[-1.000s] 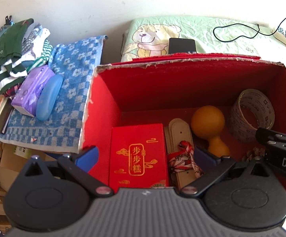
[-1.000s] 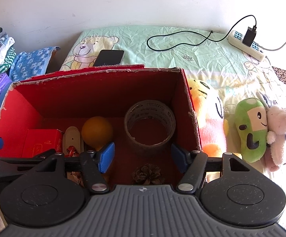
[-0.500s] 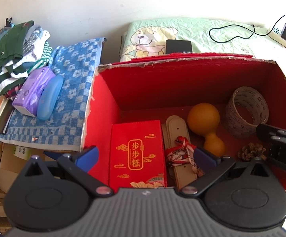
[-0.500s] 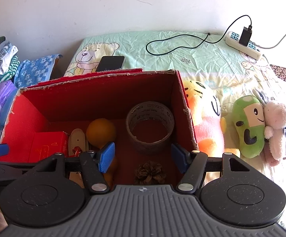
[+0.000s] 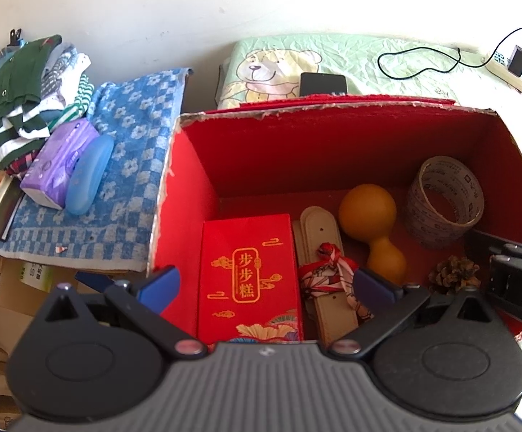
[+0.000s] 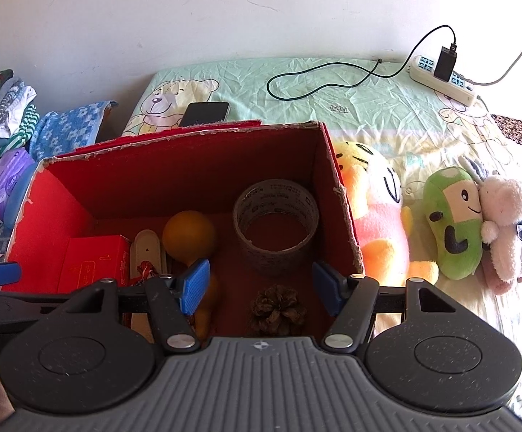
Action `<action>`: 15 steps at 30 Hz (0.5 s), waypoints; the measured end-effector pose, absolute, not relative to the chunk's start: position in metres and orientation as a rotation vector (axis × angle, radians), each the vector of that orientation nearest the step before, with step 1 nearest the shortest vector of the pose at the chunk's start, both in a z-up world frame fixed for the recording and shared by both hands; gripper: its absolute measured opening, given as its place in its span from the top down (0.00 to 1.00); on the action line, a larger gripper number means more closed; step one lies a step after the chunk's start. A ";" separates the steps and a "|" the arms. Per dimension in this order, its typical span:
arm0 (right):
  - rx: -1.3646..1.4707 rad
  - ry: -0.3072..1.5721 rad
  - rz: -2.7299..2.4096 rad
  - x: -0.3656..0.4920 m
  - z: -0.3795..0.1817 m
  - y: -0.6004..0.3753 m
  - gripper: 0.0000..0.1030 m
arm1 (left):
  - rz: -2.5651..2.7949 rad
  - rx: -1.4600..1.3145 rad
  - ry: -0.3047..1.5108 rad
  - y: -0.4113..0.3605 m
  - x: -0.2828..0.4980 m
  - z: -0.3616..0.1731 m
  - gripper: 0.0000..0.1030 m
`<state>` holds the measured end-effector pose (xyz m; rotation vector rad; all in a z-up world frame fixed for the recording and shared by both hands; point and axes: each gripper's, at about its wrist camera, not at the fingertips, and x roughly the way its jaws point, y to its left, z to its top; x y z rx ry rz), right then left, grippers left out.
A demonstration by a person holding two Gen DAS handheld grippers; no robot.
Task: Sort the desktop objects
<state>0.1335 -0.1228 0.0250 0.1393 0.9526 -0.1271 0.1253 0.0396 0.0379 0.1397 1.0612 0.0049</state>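
Observation:
An open red cardboard box [image 5: 185, 194] [image 6: 41, 223] holds a red gift packet [image 5: 248, 273] [image 6: 91, 266], a beige strip tied with a red ribbon [image 5: 327, 270] [image 6: 147, 255], an orange gourd [image 5: 369, 216] [image 6: 188, 234], a tape roll [image 5: 444, 201] [image 6: 275, 223] and a pine cone [image 5: 453, 273] [image 6: 279, 309]. My left gripper [image 5: 266, 284] is open and empty above the packet's near end. My right gripper [image 6: 261, 284] is open and empty above the pine cone; it also shows at the right edge of the left wrist view [image 5: 513, 273].
A blue checked towel [image 5: 131, 165] left of the box carries a purple tissue pack [image 5: 59, 162], a blue case [image 5: 89, 174] and folded clothes [image 5: 26, 86]. Behind lie a phone [image 6: 205, 113], cable and power strip [image 6: 444, 79]. Plush toys [image 6: 455, 223] sit right of the box.
Both grippers have pulled back and up from the box, so more of its inside and the pine cone show. Both stay open and empty.

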 end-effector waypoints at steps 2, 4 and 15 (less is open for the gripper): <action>0.144 0.951 -0.131 0.132 0.025 -0.124 0.36 | 0.005 0.139 1.059 0.040 0.125 0.038 0.01; 0.152 0.947 -0.137 0.130 0.024 -0.126 0.36 | 0.006 0.139 1.058 0.040 0.124 0.039 0.01; 0.152 0.916 -0.095 0.118 0.028 -0.127 0.36 | 0.050 0.137 1.052 0.037 0.110 0.043 0.01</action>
